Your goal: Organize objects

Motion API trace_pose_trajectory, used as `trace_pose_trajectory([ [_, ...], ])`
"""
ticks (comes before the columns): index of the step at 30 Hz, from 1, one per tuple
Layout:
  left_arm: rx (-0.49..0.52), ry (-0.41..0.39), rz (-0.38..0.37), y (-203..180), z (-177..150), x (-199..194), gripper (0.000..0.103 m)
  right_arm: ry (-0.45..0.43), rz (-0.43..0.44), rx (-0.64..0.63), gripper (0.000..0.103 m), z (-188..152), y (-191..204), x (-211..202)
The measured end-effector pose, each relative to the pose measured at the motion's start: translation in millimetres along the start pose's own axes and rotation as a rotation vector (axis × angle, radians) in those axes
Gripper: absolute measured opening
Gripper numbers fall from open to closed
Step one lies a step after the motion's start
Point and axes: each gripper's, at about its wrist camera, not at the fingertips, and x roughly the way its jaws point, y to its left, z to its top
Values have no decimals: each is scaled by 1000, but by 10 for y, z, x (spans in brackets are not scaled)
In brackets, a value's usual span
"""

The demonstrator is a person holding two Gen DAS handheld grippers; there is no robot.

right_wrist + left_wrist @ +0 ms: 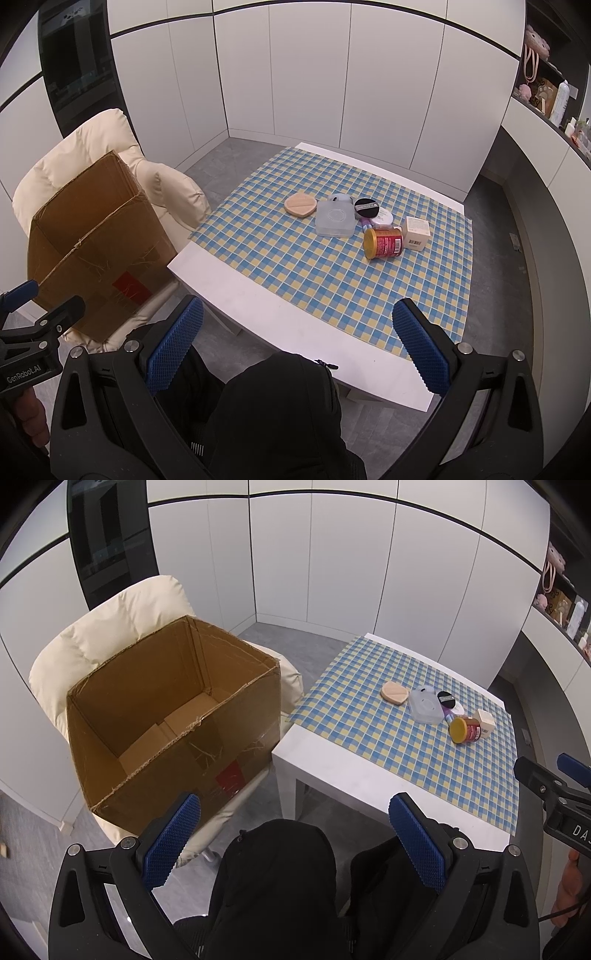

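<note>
Several small items lie grouped on the checked cloth of a white table [236, 295]: a peach puff [300, 204], a clear plastic case [335, 218], a black round puff [366, 207], a red can with a yellow lid [382, 243] on its side and a small cream box [417, 229]. They also show in the left wrist view, with the can [466, 729] nearest. An open, empty cardboard box [166, 716] sits on a cream chair [110, 624]. My left gripper [295, 843] is open and empty, held low before the box and table. My right gripper [299, 345] is open and empty at the table's near edge.
The operator's dark-clad knees [280, 413] sit below both grippers. White cabinet walls stand behind. A shelf [546, 96] with bags and bottles is at the far right. The floor is grey.
</note>
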Motion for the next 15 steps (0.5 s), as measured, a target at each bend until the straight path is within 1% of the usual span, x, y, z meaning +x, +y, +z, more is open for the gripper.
trace_pose_trajectory([
  [15, -3, 0, 1, 2, 13, -3, 102, 3, 1, 4, 103, 12, -19, 3],
])
